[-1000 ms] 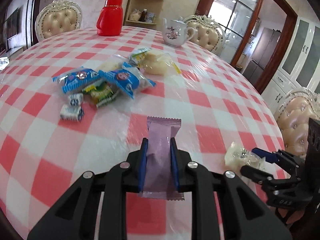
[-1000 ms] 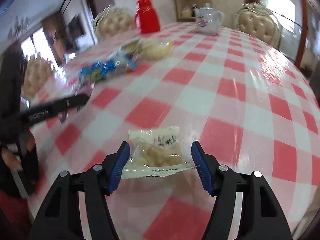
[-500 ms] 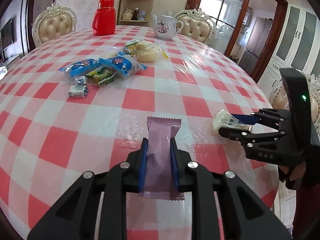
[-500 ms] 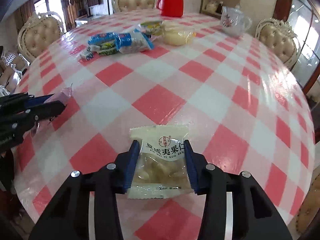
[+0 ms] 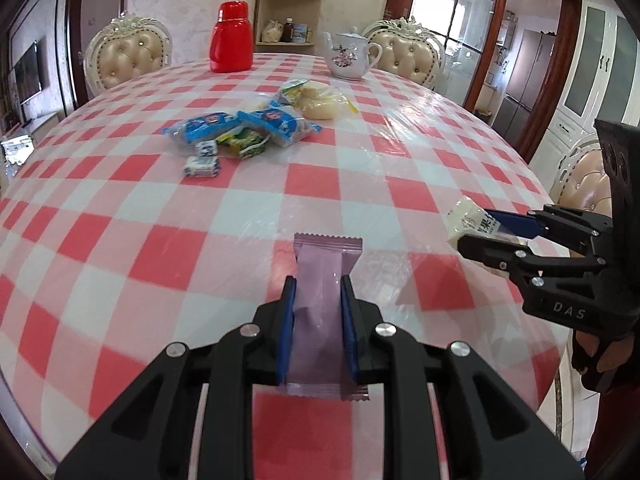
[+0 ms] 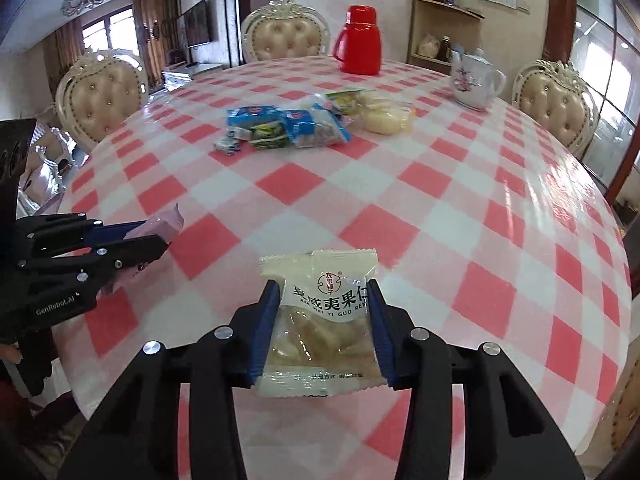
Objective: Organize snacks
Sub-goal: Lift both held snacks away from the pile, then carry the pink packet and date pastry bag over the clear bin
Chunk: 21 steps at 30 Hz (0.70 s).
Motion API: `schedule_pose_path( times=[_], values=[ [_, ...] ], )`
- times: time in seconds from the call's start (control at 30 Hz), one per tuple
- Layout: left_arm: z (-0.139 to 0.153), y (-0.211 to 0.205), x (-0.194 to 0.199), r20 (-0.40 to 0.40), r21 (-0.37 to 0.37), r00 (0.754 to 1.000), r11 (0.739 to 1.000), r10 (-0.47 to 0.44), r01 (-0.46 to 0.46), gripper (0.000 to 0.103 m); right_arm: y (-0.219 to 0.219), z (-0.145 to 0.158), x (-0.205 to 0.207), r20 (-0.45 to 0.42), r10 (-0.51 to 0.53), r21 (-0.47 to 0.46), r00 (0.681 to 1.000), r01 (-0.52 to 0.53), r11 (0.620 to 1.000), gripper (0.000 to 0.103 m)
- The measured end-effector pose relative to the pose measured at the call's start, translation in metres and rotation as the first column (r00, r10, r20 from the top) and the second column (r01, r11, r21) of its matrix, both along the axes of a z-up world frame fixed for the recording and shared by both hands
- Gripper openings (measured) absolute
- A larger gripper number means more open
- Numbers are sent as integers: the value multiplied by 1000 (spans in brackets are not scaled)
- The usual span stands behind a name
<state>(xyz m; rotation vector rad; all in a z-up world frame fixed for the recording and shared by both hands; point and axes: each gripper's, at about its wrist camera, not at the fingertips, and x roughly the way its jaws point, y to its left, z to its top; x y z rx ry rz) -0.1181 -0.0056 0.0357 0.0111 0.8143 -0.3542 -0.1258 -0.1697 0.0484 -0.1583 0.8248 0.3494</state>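
The left gripper (image 5: 318, 292) stays clamped on the mauve wafer packet (image 5: 325, 280). The right gripper (image 6: 323, 300), open a second ago, now pinches the clear nut packet (image 6: 320, 312) off the table — both loads ready. The snack pile (image 5: 248, 128) lies toward 11 o'clock, red thermos (image 5: 231, 36) and teapot (image 5: 347, 56) behind — nothing intervening.

Red thermos (image 5: 231, 38), floral white teapot (image 5: 347, 56), tufted chairs (image 6: 286, 36), corner shelf (image 5: 289, 16), round table's checked cloth (image 5: 224, 208)
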Motion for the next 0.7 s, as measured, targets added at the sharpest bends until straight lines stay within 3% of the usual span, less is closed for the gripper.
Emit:
schedule_pose_path(
  times=[0.4, 0.7],
  values=[
    [-1, 56, -37, 0, 22, 997, 996, 81, -81, 21, 77, -7, -22, -3, 139, 10, 990, -139, 990, 43],
    [-2, 107, -65, 7, 59, 984, 983, 176, -176, 21, 144, -7, -42, -10, 267, 3, 964, -267, 964, 43]
  ],
)
